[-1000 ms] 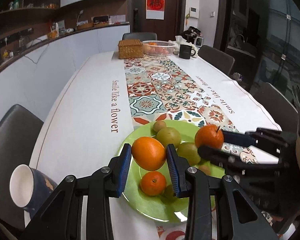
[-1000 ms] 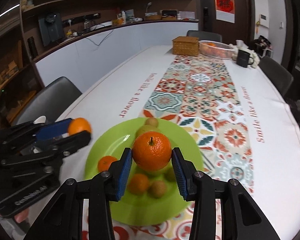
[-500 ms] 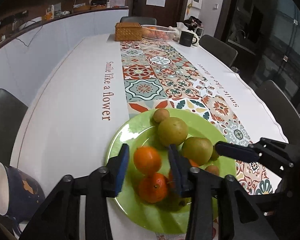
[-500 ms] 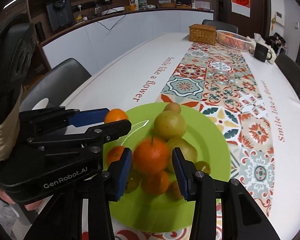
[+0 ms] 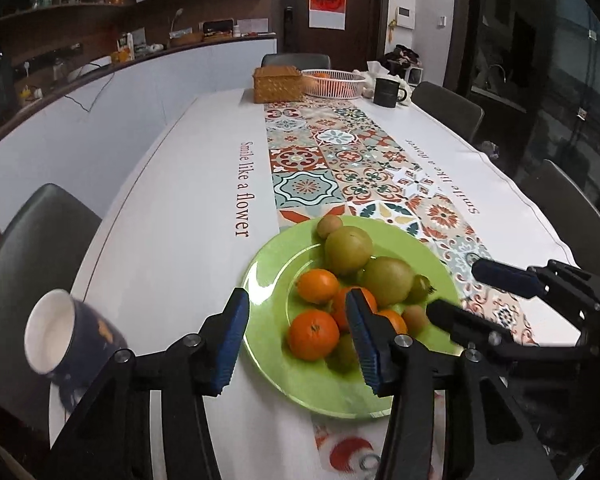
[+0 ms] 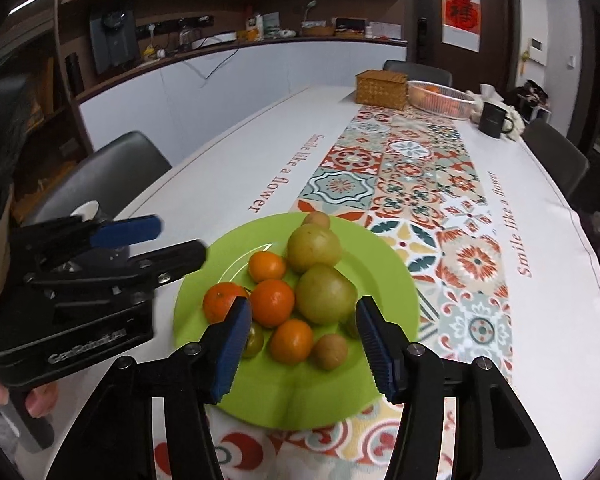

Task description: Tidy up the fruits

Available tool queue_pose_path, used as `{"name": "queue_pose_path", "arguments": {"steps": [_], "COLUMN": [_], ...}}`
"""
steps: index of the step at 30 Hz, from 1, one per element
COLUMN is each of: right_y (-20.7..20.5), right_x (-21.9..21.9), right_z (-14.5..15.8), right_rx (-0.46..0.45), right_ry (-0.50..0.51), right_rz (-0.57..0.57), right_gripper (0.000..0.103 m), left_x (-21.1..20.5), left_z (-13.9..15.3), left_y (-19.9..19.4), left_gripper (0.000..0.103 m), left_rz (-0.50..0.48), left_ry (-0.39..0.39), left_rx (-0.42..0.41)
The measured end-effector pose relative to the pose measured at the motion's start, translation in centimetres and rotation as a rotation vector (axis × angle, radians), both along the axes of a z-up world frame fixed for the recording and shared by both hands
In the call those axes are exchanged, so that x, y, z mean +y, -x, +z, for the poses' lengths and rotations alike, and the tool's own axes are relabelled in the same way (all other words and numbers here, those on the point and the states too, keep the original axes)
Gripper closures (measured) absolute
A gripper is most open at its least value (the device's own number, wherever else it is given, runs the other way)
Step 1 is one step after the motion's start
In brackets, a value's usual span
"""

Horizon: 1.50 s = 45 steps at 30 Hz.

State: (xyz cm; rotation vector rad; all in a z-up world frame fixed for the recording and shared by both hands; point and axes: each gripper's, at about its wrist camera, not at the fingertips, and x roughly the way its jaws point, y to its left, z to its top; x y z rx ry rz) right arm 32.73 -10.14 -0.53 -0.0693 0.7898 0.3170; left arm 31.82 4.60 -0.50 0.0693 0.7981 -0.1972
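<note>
A green plate (image 5: 268, 276) (image 6: 380, 248) on the near end of the table holds several oranges, two large yellow-green fruits (image 5: 348, 250) (image 6: 326, 294) and a few small brown ones. My left gripper (image 5: 300, 340) hovers over the plate's near left rim. Its jaws are opening, and the pads touch nothing; an orange (image 5: 314, 334) lies on the plate below the gap. My right gripper (image 6: 304, 344) stands over the plate's near edge, jaws also opening, with loose oranges (image 6: 272, 302) lying beyond them. Each gripper shows in the other's view: the right gripper (image 5: 468, 292) and the left gripper (image 6: 176, 240).
A blue mug (image 5: 66, 336) with a white inside stands by the table's near left edge. At the far end are a wicker box (image 5: 278, 84), a white basket (image 5: 332, 82) and a black mug (image 5: 388, 92). Dark chairs (image 6: 112, 176) ring the table.
A second ago each gripper was shut on an orange above the plate. Both oranges now lie on the plate; both sets of jaws have widened and drawn back toward the near edge.
</note>
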Motion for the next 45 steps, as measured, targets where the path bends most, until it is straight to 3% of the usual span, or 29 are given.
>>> {"name": "queue_pose_path", "arguments": {"steps": [13,16,21,23,30,45], "right_y": [6.2,8.0,11.1,12.2,16.4,23.3], "right_x": [-2.7,-3.1,-4.0,-4.4,-6.2,-8.9], "right_z": [3.2,3.8,4.7,5.1,5.8,5.9], "right_rx": [-0.068,-0.088,-0.115,-0.129,-0.16,-0.194], "right_ry": [-0.048,-0.043,-0.059,-0.055,-0.052,-0.058], "right_rz": [-0.047,-0.054,-0.058,-0.067,-0.084,-0.143], "right_gripper": [0.048,0.041,0.039,0.032,0.024,0.017], "left_x": [-1.1,-1.2,-1.5,-1.9,-2.7,-3.7], "left_z": [4.0,4.8,5.8,6.0,6.2,6.5], "left_y": [7.6,9.4,12.8,14.1,18.4,24.8], "left_gripper": [0.045,0.044,0.036,0.033,0.024,0.008], "left_rz": [0.03,0.043,0.056,0.045,0.062,0.082], "left_ry": [-0.004,0.001,-0.001,-0.004,-0.003,0.028], "left_rx": [-0.089,-0.11,-0.147,-0.159,-0.193,-0.213]}}
